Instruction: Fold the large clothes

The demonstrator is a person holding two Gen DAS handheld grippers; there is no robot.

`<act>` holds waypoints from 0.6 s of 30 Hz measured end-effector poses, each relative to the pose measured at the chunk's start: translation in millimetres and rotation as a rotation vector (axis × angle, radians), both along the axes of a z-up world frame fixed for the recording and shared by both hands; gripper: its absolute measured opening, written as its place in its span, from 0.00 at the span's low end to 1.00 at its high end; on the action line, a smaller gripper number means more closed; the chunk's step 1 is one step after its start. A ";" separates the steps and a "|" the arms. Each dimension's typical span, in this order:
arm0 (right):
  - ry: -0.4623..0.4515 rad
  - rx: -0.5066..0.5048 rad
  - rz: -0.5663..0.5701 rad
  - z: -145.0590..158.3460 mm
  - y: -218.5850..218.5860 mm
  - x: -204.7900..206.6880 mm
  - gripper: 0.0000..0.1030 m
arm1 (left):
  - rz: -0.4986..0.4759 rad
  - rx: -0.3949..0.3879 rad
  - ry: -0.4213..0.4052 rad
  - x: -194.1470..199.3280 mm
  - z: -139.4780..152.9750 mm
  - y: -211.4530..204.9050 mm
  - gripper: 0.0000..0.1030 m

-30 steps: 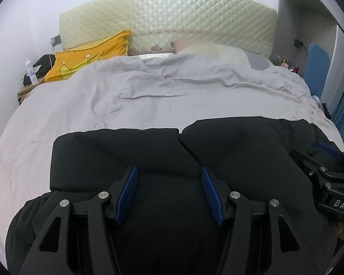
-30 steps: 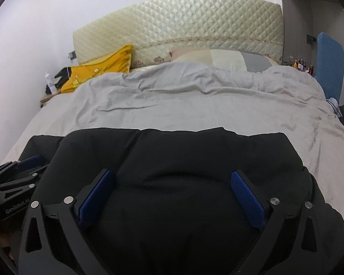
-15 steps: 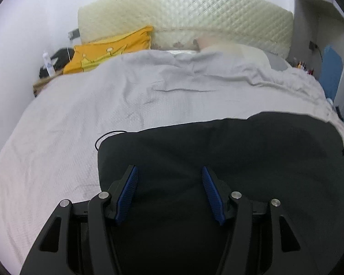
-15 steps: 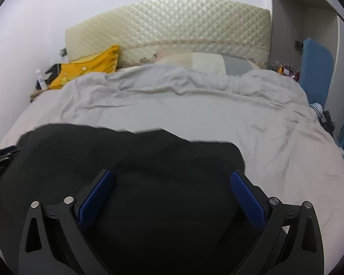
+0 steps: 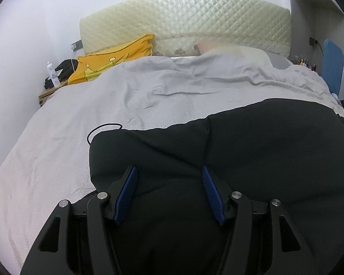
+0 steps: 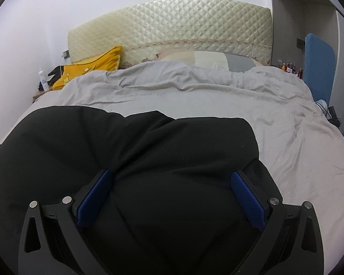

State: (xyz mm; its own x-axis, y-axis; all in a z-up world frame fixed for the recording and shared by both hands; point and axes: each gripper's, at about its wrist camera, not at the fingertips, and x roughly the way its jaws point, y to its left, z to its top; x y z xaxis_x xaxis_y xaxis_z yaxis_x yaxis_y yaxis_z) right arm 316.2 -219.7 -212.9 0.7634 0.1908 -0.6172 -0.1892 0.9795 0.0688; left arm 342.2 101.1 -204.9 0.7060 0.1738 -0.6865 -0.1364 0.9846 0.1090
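Observation:
A large black padded garment (image 5: 263, 142) lies on the grey bed cover (image 5: 103, 91). Its left edge and a thin black cord loop (image 5: 103, 128) show in the left wrist view, its right edge in the right wrist view. My left gripper (image 5: 168, 169) has a thick bulge of this cloth between its blue pads, which stand moderately apart and press into it. My right gripper (image 6: 171, 173) stands wider over the black garment (image 6: 103, 142). Creases run out from its left pad (image 6: 96, 197). Cloth hides the space under both grippers.
A quilted cream headboard (image 5: 195, 23) and a yellow pillow (image 5: 112, 61) stand at the far end. At the left is a nightstand with a white bottle (image 5: 51, 73). To the right of the bed are a blue panel (image 6: 318, 64) and small bottles (image 6: 291, 67). Bare grey cover (image 6: 286, 126) surrounds the garment.
Both grippers moved forward and sank. The sleeve that lay at the lower left is gone from view and the garment looks narrower. Neither view now clearly shows the other gripper.

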 end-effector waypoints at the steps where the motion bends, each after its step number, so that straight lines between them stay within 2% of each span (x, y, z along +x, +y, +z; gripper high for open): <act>1: 0.006 -0.002 -0.003 1.5 0.1 -0.7 0.99 | 0.003 0.002 0.003 -0.7 1.3 -0.3 0.58; 5: 0.018 -0.002 -0.020 15.4 -2.8 -7.0 0.99 | -0.004 -0.003 0.023 -8.1 15.3 -1.9 0.60; 8: 0.007 0.052 -0.007 37.1 -7.6 -19.9 0.99 | -0.012 -0.027 0.018 -20.3 41.0 -5.8 0.60; 11: -0.025 0.086 -0.008 71.3 -11.4 -35.7 1.00 | -0.021 -0.047 -0.012 -40.0 80.6 -15.0 0.60; 14: -0.083 0.106 -0.006 115.1 -12.9 -55.6 1.00 | -0.035 -0.092 -0.064 -68.2 129.9 -24.4 0.60; 18: -0.181 0.135 -0.002 179.8 -16.7 -93.9 1.00 | -0.071 -0.104 -0.138 -109.6 193.2 -41.2 0.61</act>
State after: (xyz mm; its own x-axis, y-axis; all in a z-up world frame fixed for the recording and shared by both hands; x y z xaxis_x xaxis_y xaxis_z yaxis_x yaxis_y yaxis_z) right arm 222.3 -236.4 -33.1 0.8599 0.2607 -0.4389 -0.2081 0.9641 0.1648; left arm 232.6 59.9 -11.7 0.8027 0.0535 -0.5940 -0.0729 0.9973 -0.0088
